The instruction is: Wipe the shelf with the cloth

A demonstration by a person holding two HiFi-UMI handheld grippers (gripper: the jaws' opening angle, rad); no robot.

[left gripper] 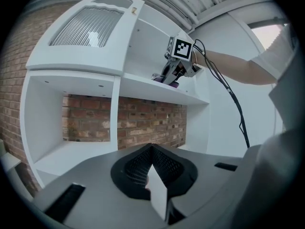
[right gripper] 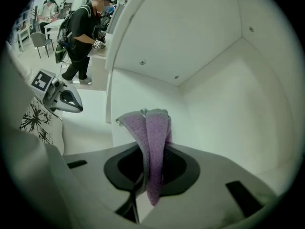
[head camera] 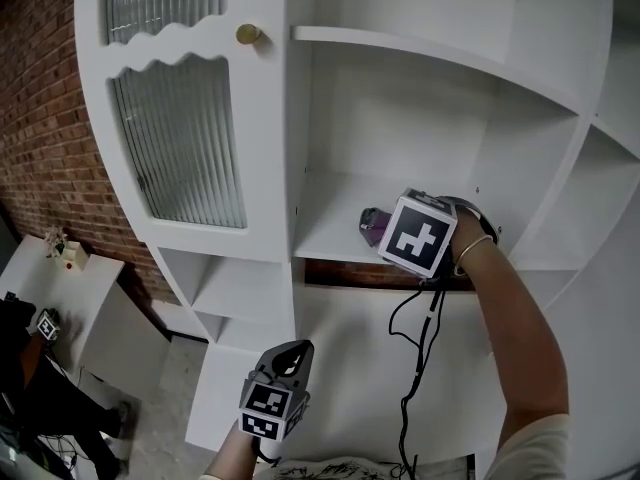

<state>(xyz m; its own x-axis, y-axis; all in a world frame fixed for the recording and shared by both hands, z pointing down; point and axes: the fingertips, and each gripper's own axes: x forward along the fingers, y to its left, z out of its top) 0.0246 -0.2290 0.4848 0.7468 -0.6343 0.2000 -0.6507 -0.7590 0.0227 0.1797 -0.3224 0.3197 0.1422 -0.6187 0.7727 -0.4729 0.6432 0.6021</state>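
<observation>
inside the open bay of the white cabinet (head camera: 300, 88), the right gripper (head camera: 386, 230) pinches a folded purple cloth (right gripper: 153, 137) between its jaws. the cloth's free end is down on the shelf (head camera: 330, 226), toward the back wall. lower down, in front of the cabinet, the left gripper (head camera: 292, 352) points upward with its jaws pressed together on nothing, well apart from the shelf. a ribbed glass door (head camera: 180, 138) stands to the left.

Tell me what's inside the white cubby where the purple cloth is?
Only the folded purple cloth, pinched by the right gripper, shows in the white shelf compartment. The shelf patch under the gripper is covered, so that part stays unknown.
</observation>
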